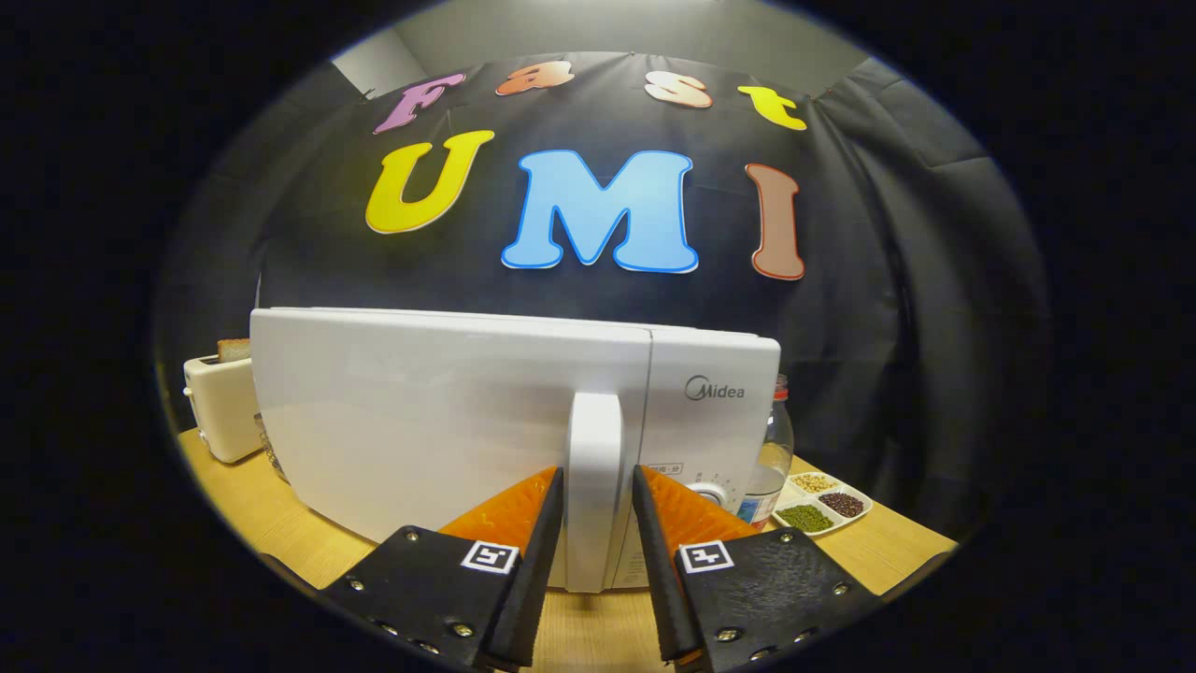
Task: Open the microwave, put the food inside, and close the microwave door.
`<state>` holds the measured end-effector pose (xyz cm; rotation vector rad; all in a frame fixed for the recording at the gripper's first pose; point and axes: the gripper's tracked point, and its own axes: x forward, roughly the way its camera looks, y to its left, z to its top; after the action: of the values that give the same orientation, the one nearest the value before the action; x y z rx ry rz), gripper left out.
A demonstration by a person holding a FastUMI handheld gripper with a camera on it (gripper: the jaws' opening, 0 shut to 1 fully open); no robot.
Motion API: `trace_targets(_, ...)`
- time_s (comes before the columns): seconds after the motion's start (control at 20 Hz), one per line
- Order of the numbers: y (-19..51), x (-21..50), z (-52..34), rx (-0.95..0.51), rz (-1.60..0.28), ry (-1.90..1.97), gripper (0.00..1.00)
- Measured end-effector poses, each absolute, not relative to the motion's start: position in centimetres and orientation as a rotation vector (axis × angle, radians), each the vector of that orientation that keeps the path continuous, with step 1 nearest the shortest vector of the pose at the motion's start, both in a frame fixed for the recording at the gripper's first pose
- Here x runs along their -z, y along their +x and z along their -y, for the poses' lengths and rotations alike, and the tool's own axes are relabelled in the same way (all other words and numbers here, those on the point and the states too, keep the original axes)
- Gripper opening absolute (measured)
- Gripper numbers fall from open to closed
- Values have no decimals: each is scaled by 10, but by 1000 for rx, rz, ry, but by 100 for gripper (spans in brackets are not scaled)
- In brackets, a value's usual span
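the gripper (598,486) faces a white microwave (448,421) that stands on a wooden table (897,551) in front of the black cloth wall. the microwave's door (420,411) looks closed, flush with the control panel (715,421) at its 3 o'clock side. a tall white handle (595,486) runs down the door's right edge, and it sits between the 2 fingers (547,523). the fingers flank the handle closely on both sides; they seem to touch it, but the fisheye view makes it hard to say whether both truly press, so the claw's grip cannot be told for sure.

at the microwave's 9 o'clock stands a cream toaster (220,407) with a slice of toast (234,350) poking from its top. at 3 o'clock, just beside the microwave, is a clear bottle (772,449) with a red cap. beyond the bottle, at about 4 o'clock from the microwave, a white divided tray (860,519) holds 3 kinds of beans: pale, green and dark.
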<state>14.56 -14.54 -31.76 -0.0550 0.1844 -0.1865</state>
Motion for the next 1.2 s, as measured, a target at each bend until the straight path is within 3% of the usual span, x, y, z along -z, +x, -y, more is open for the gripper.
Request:
trace_targets(0.15,145,321,145,197,-223,-15,30)
trace_targets(0.25,144,321,144,195,-238,21,30)
trace_targets(0.3,144,320,143,191,-238,23,22)
trace_targets(0.45,143,318,143,181,-228,10,22)
trace_targets(0.5,144,319,144,182,-226,-6,13)
trace_targets(1.2,109,315,130,121,-181,-50,13)
